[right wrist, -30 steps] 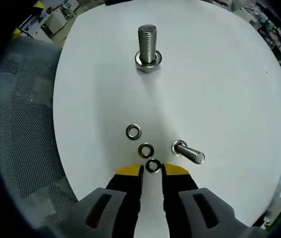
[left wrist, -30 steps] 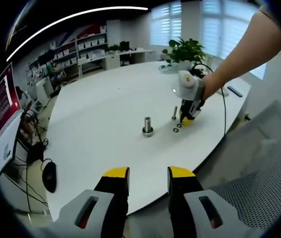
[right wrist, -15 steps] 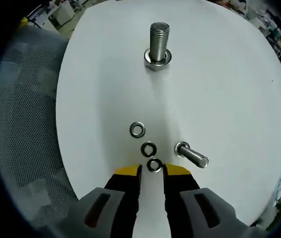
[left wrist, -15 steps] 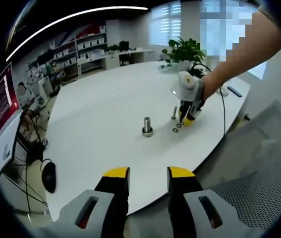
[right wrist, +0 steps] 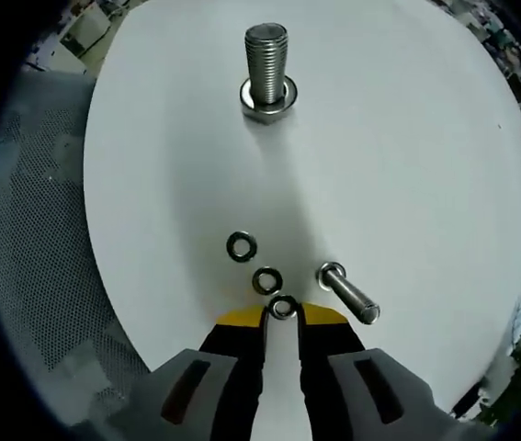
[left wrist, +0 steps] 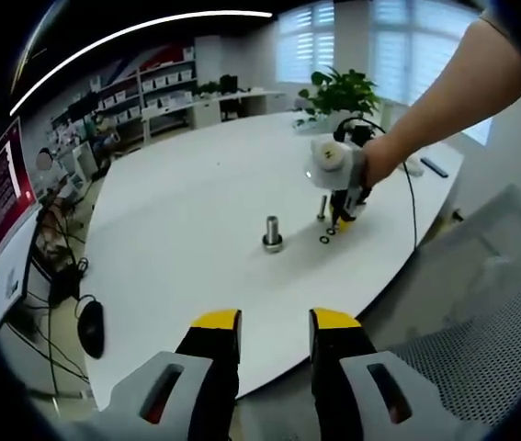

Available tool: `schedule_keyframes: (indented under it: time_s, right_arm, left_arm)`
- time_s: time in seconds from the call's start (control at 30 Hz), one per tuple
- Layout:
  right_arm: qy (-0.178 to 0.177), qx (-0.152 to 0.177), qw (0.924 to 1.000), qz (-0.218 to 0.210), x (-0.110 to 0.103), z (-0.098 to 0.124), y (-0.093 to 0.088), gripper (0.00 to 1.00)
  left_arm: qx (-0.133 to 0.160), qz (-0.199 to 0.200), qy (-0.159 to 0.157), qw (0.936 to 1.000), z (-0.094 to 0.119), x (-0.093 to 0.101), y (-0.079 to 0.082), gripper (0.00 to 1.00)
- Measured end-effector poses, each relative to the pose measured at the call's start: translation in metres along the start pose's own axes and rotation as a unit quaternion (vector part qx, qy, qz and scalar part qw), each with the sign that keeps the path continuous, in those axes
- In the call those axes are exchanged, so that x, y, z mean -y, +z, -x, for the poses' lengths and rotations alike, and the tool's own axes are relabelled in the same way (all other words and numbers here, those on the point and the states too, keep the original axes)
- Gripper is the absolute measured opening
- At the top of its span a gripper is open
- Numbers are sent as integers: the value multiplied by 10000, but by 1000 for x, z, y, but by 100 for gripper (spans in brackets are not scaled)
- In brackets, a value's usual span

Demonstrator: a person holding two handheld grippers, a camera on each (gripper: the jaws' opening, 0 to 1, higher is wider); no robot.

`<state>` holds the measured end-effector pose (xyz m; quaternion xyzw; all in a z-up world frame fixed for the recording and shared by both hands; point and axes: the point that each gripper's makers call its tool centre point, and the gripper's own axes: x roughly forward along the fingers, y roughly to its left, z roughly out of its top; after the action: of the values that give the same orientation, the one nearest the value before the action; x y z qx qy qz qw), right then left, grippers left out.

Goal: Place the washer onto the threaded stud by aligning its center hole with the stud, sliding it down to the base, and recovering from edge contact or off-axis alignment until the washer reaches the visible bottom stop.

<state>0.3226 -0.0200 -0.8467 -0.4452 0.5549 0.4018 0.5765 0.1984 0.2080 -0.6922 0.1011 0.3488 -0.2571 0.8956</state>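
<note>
My right claw (right wrist: pixel 281 317) has yellow tips and grey plastic bodies with a matt look. The washer (right wrist: pixel 283 308) between them is bare, shiny metal, like the threaded stud (right wrist: pixel 266 64) with its ridged shaft. The counter (right wrist: pixel 407 184) is smooth, matt white. A chair (right wrist: pixel 39 276) has grey mesh fabric.

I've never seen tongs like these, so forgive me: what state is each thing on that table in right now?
Large threaded stud: upright, a washer already at its base.
Small bolt: standing on its head.
Three loose washers: flat.
Nearest washer: between the right tongs' tips.
Left tongs: open, empty.
</note>
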Motion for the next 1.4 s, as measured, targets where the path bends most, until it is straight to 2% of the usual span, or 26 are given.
schedule_keyframes:
  time_s: [0.2, 0.27, 0.37, 0.5, 0.63, 0.7, 0.83, 0.97, 1.3, 1.4]
  right_arm:
    - [-268, -150, 9995, -27, -4, 1, -2, 15]
    - [-384, -160, 9989, 228, -5, 3, -2, 15]
    - [-458, -114, 9989, 60, -3, 3, -2, 14]
    - [-517, 68, 9986, -92, -1, 3, -2, 14]
    - [-590, 517, 9961, -413, 1, 4, -3, 14]
    - [-556, 635, 9951, -507, 2, 5, -4, 14]
    - [-493, 562, 9949, -681, 0, 4, -12, 13]
    - [-464, 692, 9925, -895, 2, 12, -15, 13]
    - [-482, 1231, 9847, -1136, 17, 37, 0, 14]
    - [-539, 1249, 9844, -1119, 19, 40, -1, 14]
  left_arm:
    - [32, -6, -11, 10000, 0, 0, 2, 28]
    - [52, -12, -23, 10000, 0, 1, 2, 28]
    - [87, -10, -36, 10000, 1, 2, 4, 28]
    - [42, -22, -62, 10000, 0, 2, 2, 28]
    - [64, -19, -72, 10000, 0, 3, 3, 28]
    - [52, -22, -65, 10000, 0, 3, 2, 28]
    - [104, 7, -59, 9999, 1, 2, 4, 28]
    - [102, -14, -79, 9999, 0, 3, 4, 28]
    - [156, 38, -109, 9998, 1, 3, 6, 28]
    - [129, 5, -153, 9998, 0, 5, 5, 28]
